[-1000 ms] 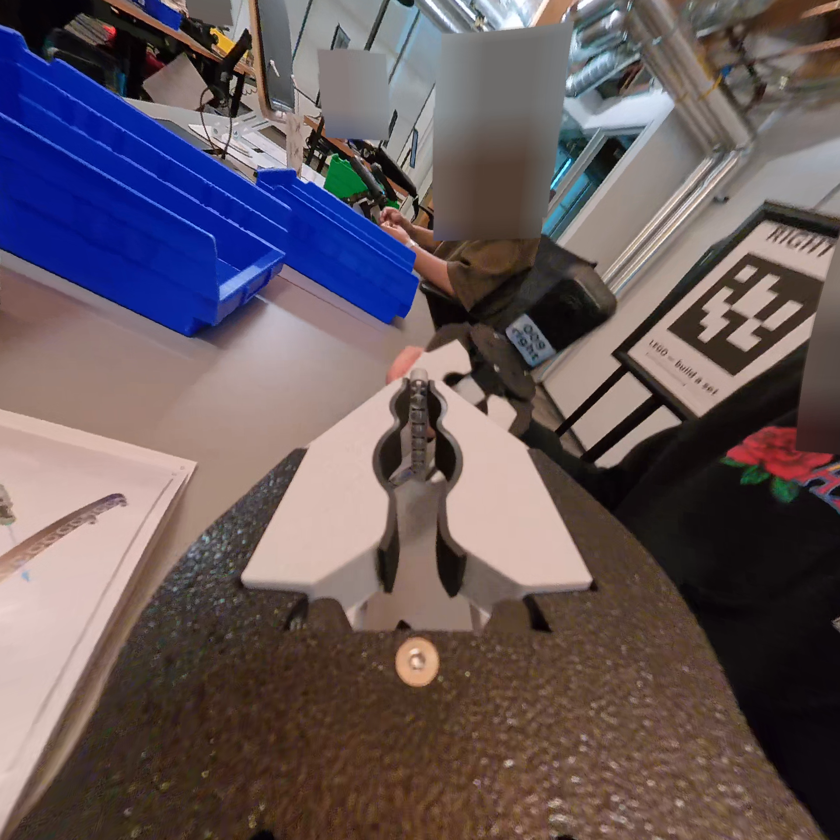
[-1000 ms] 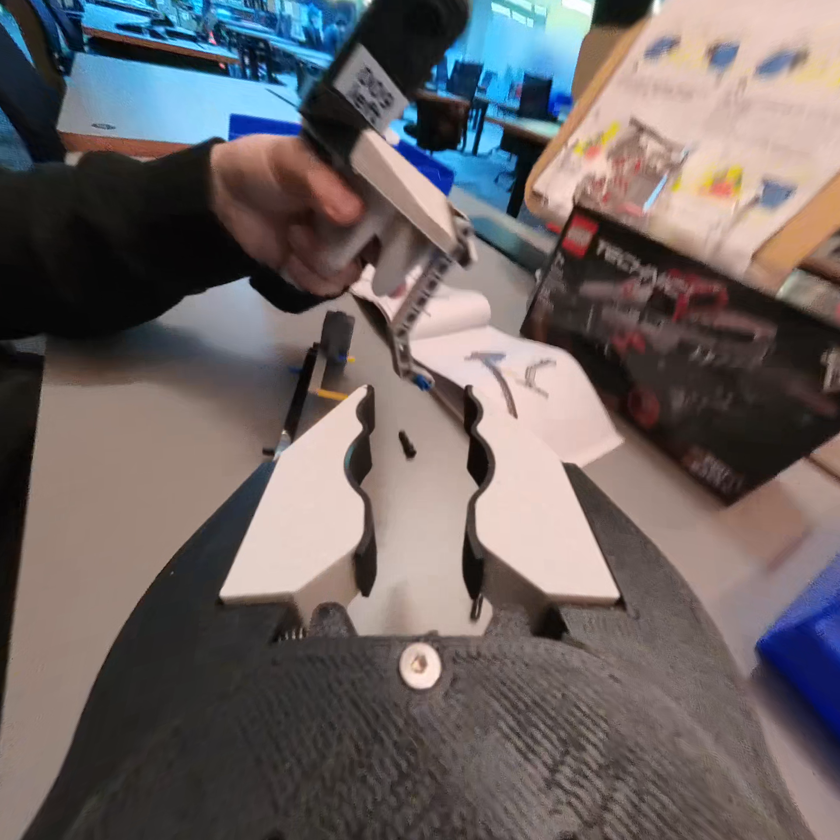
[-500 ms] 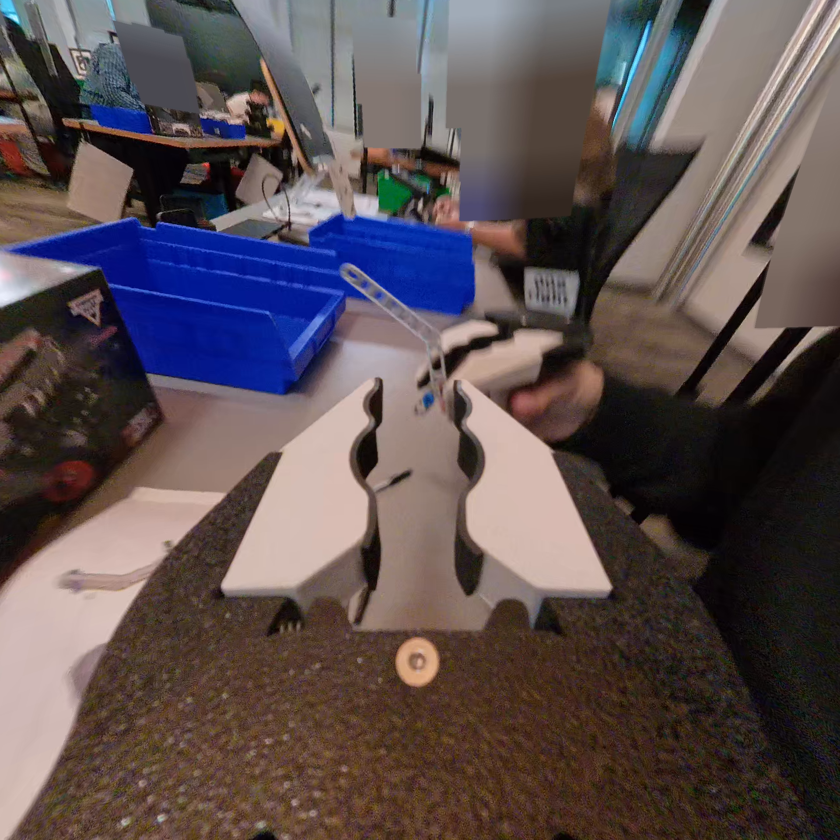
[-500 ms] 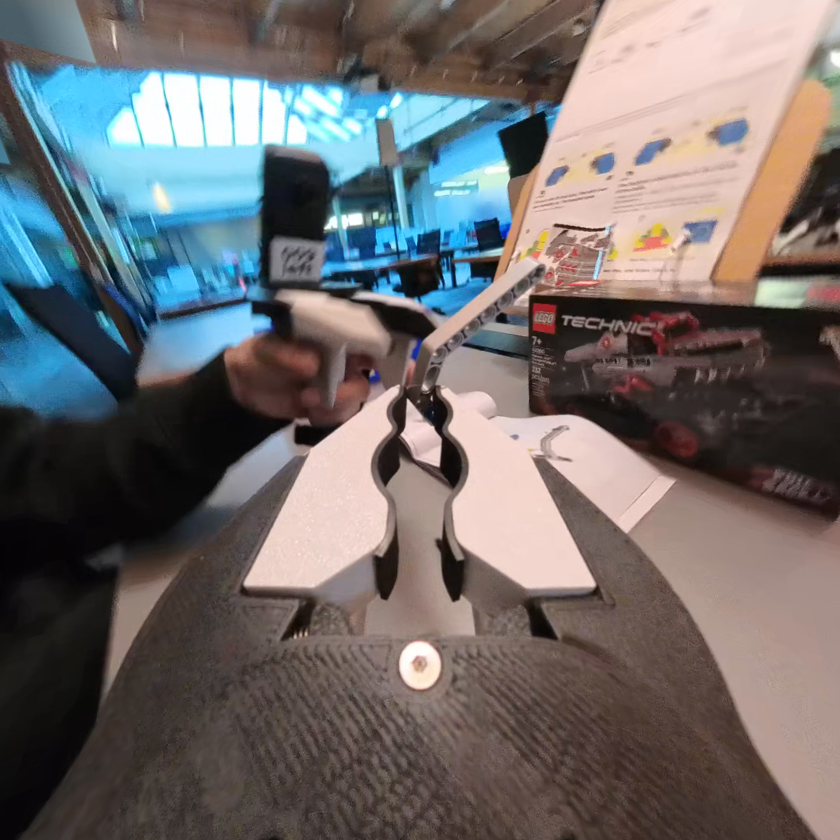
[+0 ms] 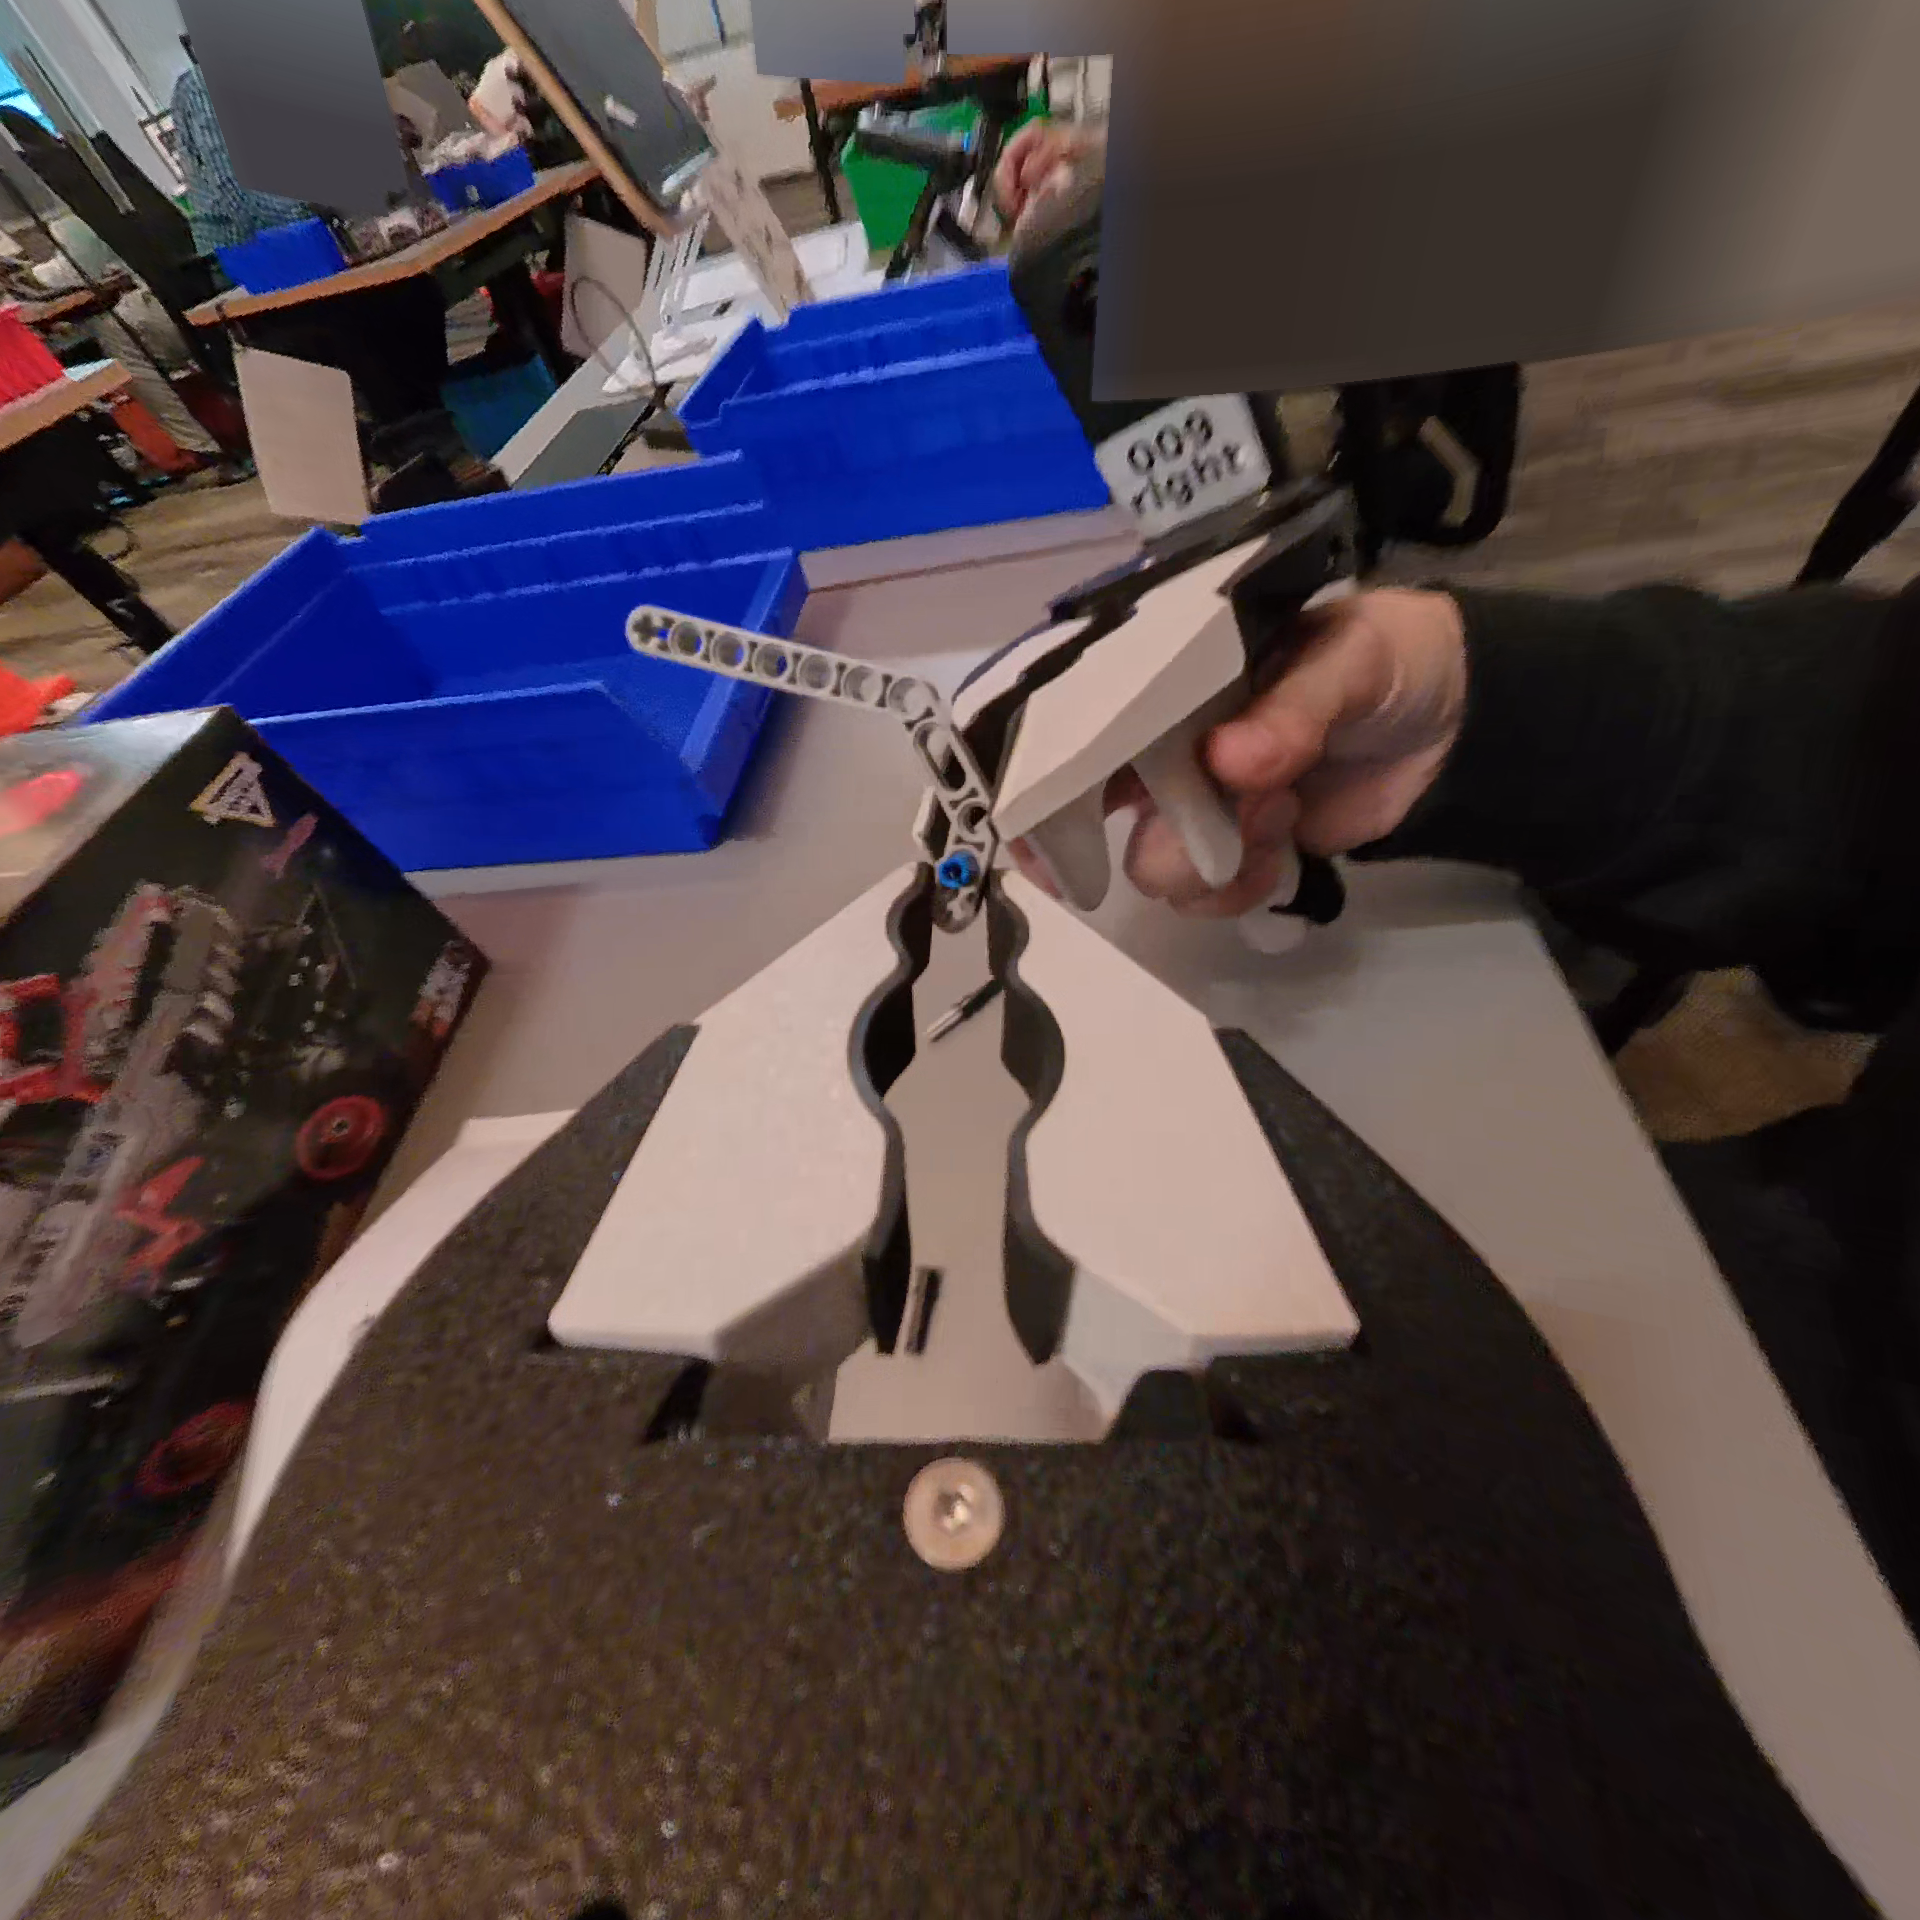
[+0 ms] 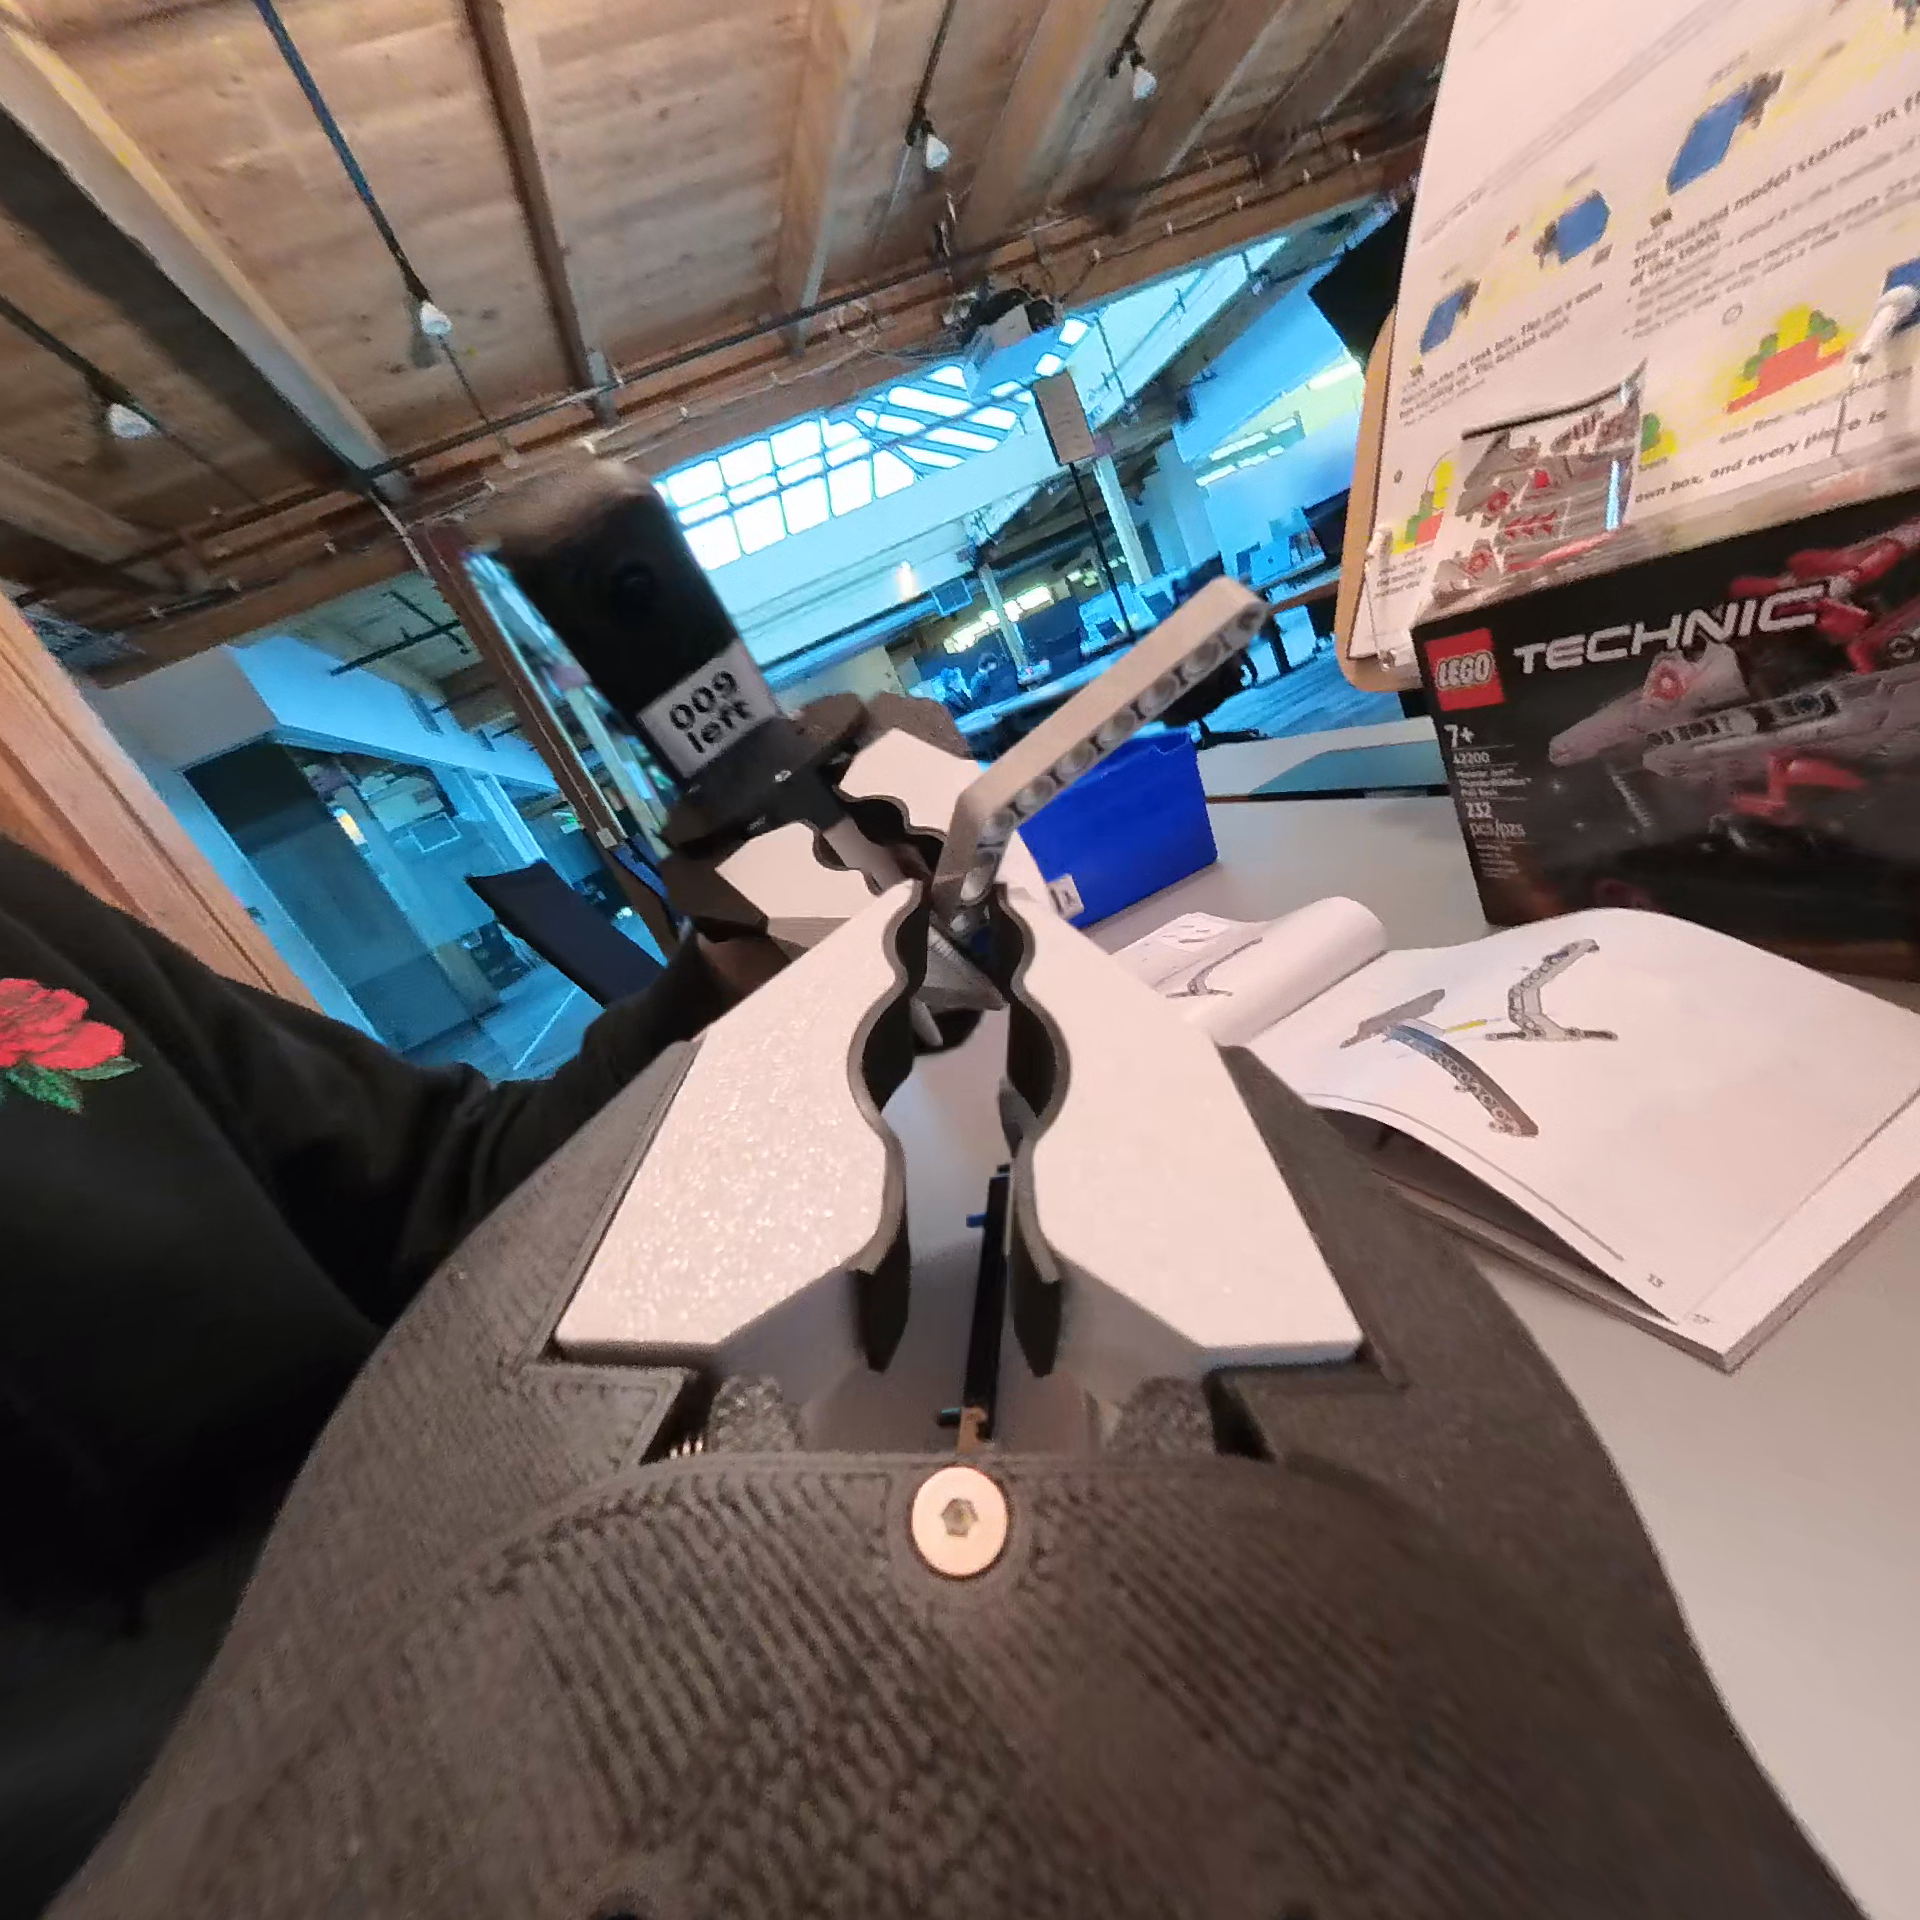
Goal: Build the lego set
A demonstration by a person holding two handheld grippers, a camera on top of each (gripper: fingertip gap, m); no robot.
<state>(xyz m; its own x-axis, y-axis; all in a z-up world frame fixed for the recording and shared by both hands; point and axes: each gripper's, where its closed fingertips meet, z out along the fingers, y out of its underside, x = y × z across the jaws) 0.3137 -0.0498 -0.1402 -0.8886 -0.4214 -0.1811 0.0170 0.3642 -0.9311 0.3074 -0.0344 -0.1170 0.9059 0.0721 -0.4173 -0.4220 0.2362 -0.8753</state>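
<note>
A grey bent lego beam (image 5: 790, 665) with a blue pin (image 5: 954, 871) in its lower end is held in the air between both grippers. My left gripper (image 5: 956, 896) has its fingertips closed against the beam's lower end. My right gripper (image 6: 956, 906) is shut on the same end of the beam (image 6: 1122, 707), which rises up and to the right from it. In the left wrist view the right gripper (image 5: 982, 821) comes in from the right, held by a hand. The left gripper (image 6: 925, 847) shows just beyond in the right wrist view.
A small black pin (image 5: 961, 1013) lies on the grey table under the grippers. A long black lego part (image 6: 982, 1299) lies below my right fingers. The open instruction booklet (image 6: 1558, 1091) and the lego box (image 6: 1683, 748) are to the right. Blue bins (image 5: 520, 707) stand behind.
My right gripper has taken the beam, first held by the left. My left gripper opened, swung round, and has now closed on the beam's lower end.
</note>
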